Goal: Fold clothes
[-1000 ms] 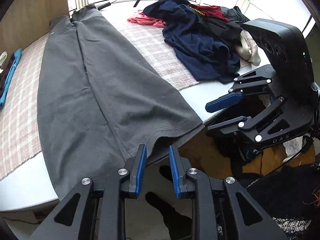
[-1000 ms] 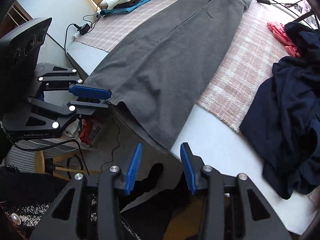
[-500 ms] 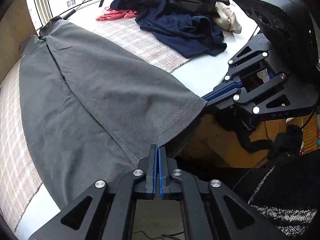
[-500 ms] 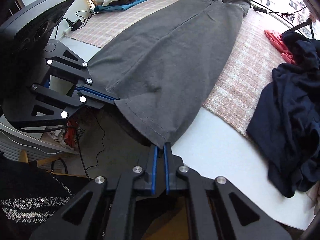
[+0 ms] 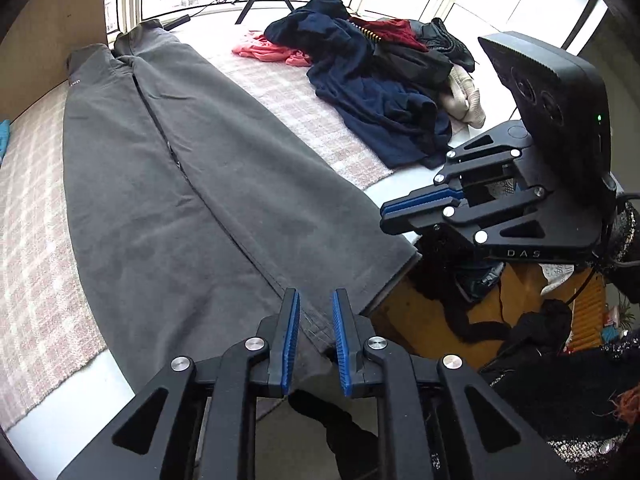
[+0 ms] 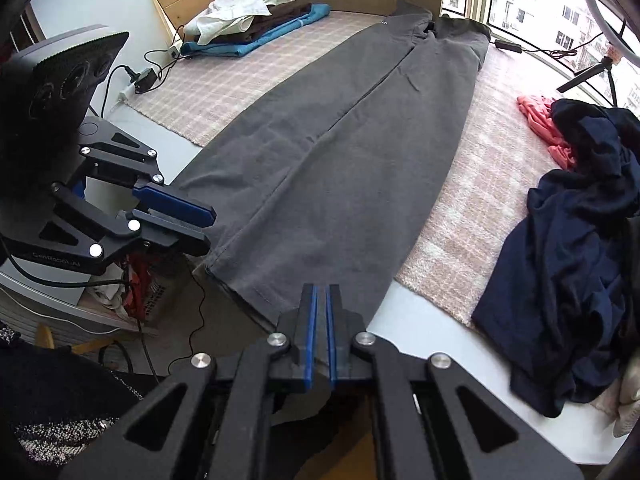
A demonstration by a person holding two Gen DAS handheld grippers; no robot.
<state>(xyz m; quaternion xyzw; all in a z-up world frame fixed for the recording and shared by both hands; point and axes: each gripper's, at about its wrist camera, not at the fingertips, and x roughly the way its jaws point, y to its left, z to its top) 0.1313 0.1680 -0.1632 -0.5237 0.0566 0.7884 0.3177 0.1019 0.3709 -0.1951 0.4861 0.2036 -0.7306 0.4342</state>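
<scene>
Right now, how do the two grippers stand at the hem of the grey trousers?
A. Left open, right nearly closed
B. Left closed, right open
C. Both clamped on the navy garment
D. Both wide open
A: the left gripper shows a clear gap between its blue pads over the grey trousers, while the right gripper shows only a thin slit at the hem.

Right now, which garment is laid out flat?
The grey trousers, spread full length on the checked mat. The navy garment and pink one lie crumpled.
</scene>
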